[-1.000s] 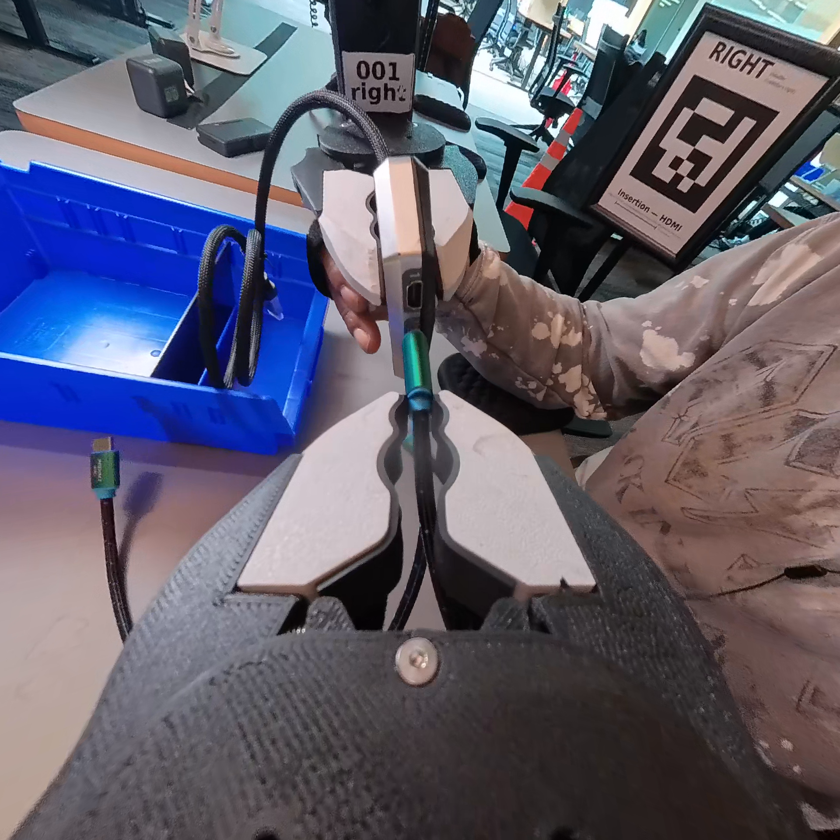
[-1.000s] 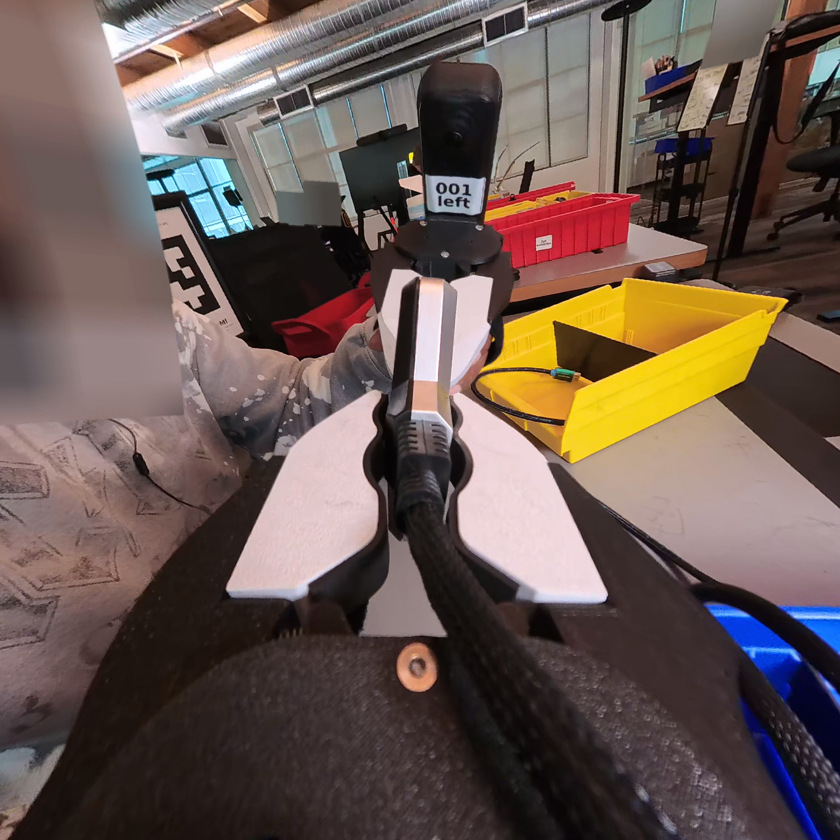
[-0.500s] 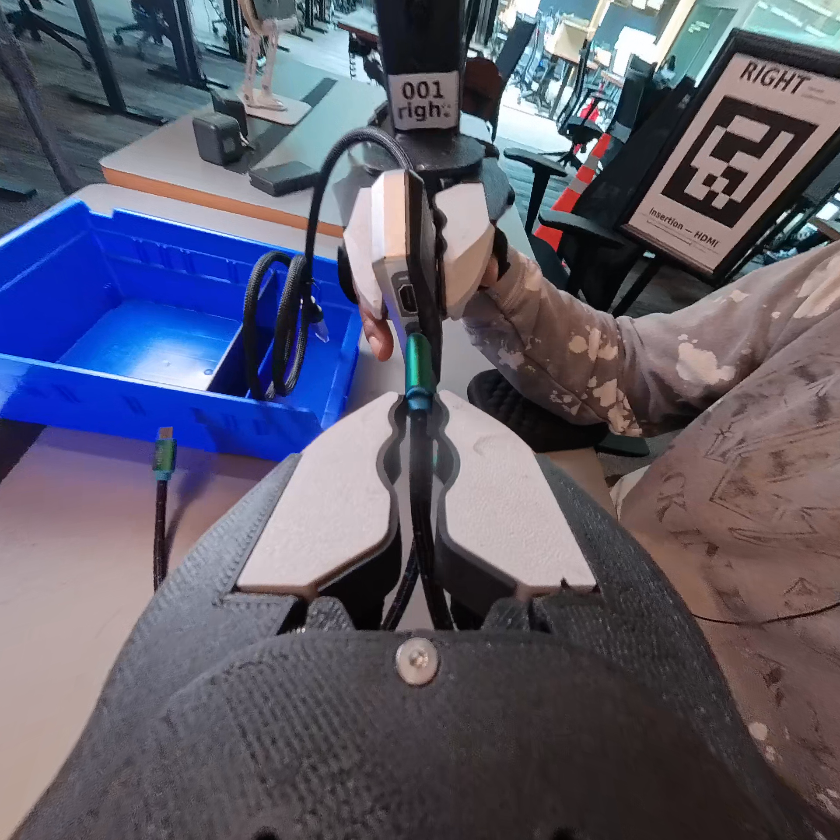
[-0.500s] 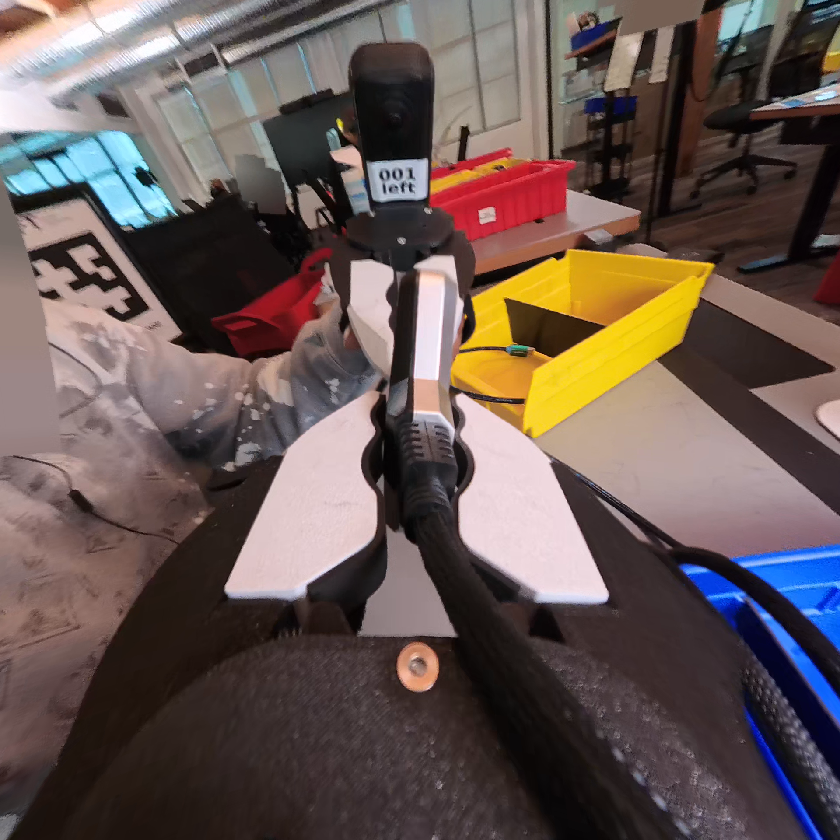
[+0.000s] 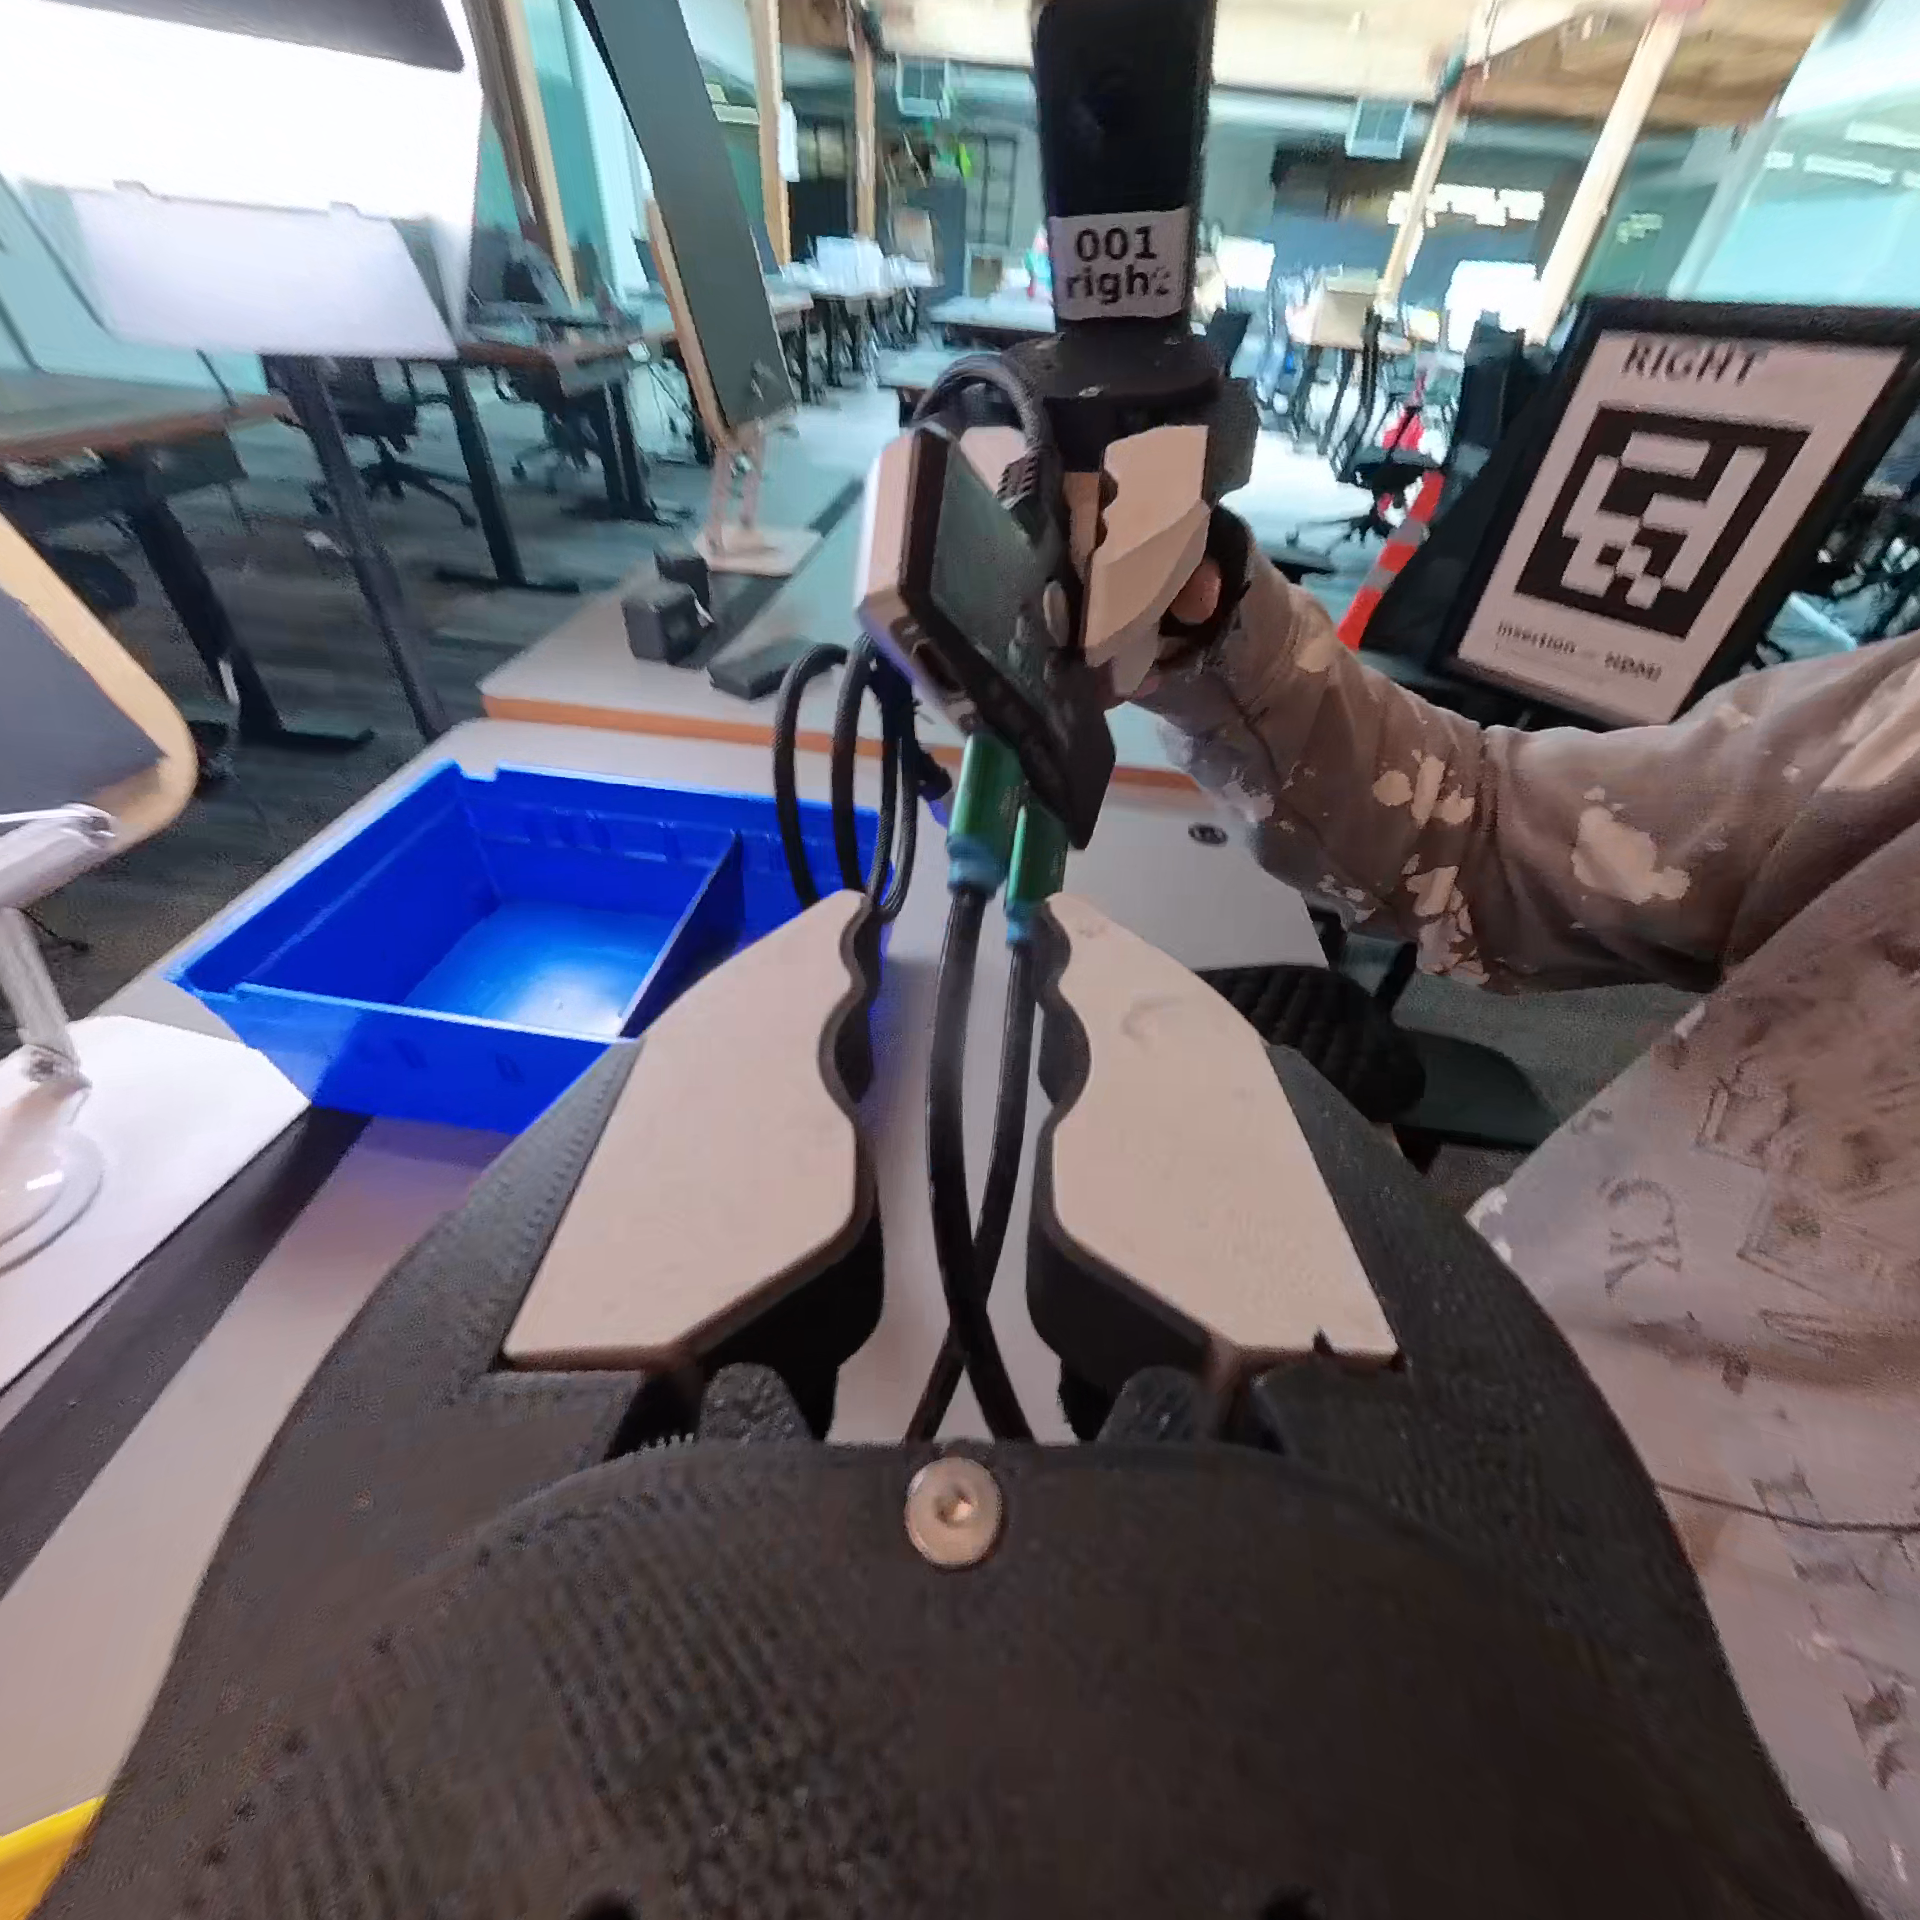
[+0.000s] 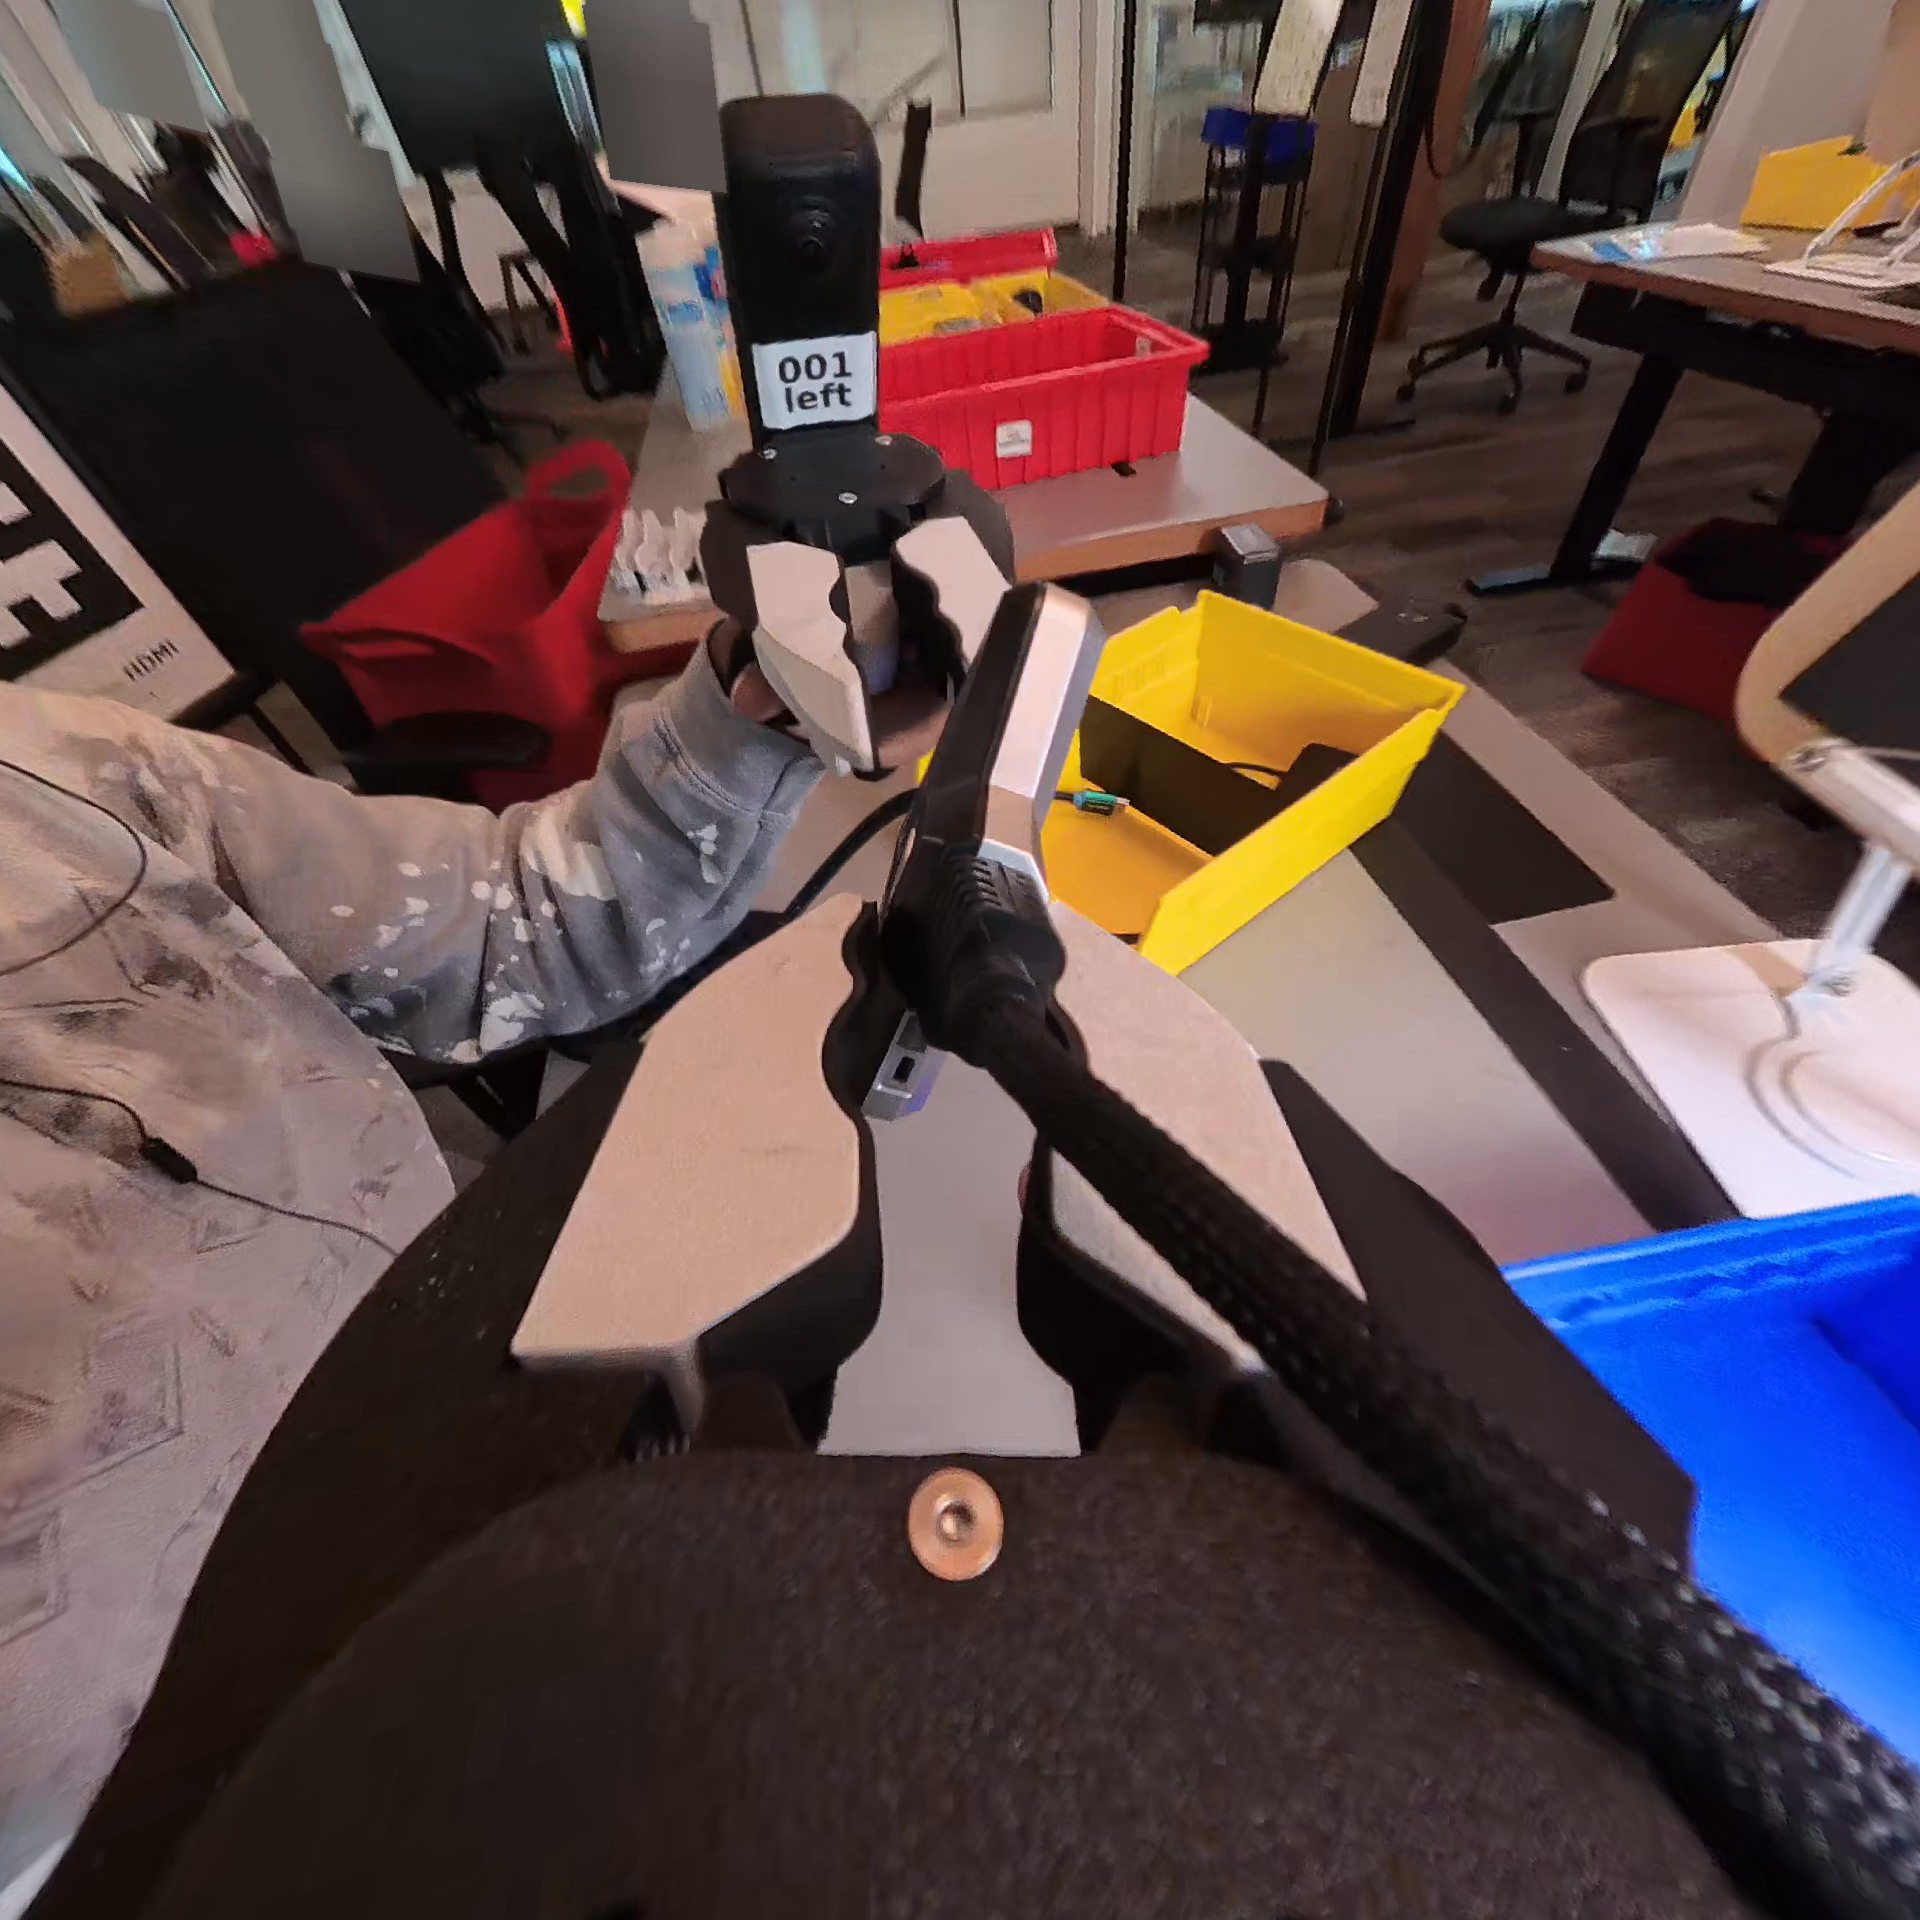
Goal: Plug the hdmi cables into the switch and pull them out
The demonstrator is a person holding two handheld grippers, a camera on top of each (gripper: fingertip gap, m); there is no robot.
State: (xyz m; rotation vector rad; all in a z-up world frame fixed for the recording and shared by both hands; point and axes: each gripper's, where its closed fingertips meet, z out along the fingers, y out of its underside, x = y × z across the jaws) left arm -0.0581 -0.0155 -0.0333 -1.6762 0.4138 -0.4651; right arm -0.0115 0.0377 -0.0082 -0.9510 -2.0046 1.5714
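Note:
My right gripper is shut on the silver and black switch, which stands tilted between its pads in the air. A thick black braided cable is plugged into the switch's near end. In the left wrist view the switch hangs from the right gripper. Two green plugs sit in its lower edge. My left gripper is open just below them. The two thin black cables run loose between its fingers. In the right wrist view the left gripper stands apart behind the switch.
A blue bin stands on the table to the left, with coils of black cable at its right end. A yellow bin holds another green-plugged cable. A white stand base is at the right. The person's sleeve reaches across.
My left gripper has opened and let go of the cable below the green plug. The switch has tilted and turned in the right gripper, and a second green plug now shows.

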